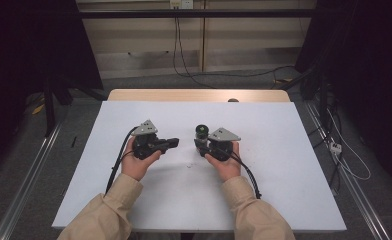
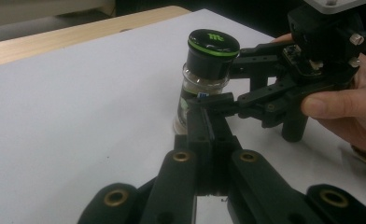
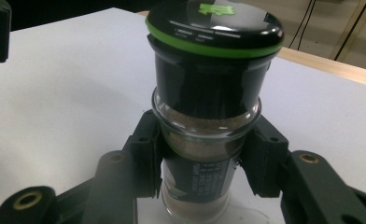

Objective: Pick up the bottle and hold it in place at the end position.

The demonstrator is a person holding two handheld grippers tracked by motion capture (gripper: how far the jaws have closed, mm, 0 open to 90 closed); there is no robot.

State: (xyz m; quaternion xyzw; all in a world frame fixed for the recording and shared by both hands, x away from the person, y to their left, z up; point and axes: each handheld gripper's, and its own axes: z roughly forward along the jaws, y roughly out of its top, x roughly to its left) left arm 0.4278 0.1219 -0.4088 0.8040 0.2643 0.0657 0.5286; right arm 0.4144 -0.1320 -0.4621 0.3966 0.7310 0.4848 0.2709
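A small glass spice jar (image 1: 202, 130) with a black lid and a green ring stands upright on the white sheet (image 1: 284, 165). My right gripper (image 3: 204, 175) is shut on the jar (image 3: 209, 93): its two pads (image 3: 146, 154) press the glass below the lid from both sides. In the high view the right gripper (image 1: 200, 143) sits just this side of the jar. My left gripper (image 1: 176, 142) lies left of it, pointing right toward the jar, apart from it. Its jaws (image 2: 207, 122) are shut together with nothing between them, tips a short way before the jar (image 2: 208, 70).
The sheet covers a wooden table whose bare far edge (image 1: 199, 95) shows behind it. Black cables (image 1: 115, 167) trail from both grippers toward the person. Dark stands (image 1: 49, 100) and floor cables (image 1: 349, 160) flank the table.
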